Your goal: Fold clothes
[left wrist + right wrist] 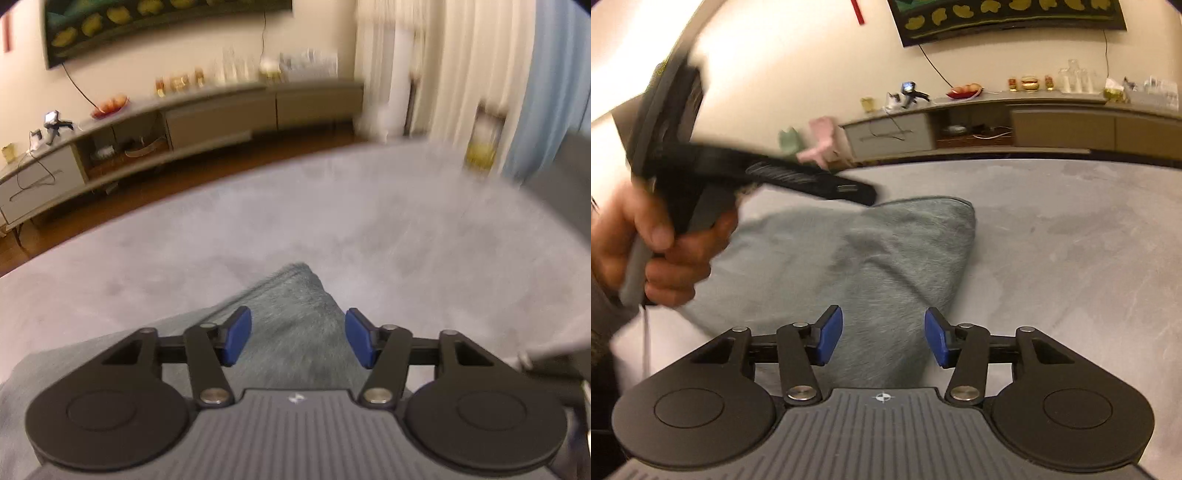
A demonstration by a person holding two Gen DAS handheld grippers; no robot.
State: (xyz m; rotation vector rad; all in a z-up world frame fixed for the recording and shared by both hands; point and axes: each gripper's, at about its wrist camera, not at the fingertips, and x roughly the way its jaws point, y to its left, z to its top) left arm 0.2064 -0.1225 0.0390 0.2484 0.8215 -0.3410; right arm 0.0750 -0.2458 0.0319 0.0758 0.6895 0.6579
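Observation:
A grey-green fleecy garment [886,258] lies folded on a grey bed surface [1071,258]. My right gripper [883,341] is open above its near edge, blue pads apart, holding nothing. My left gripper [298,338] is open over a folded corner of the same garment [295,306], empty. In the right wrist view the left gripper's body [757,177] is blurred, held in a hand above the garment's far left part.
A long low sideboard [221,122] with glasses, a fruit bowl and small items stands along the far wall under a dark picture. White and blue curtains [480,74] hang at the right. A strip of wooden floor lies between bed and sideboard.

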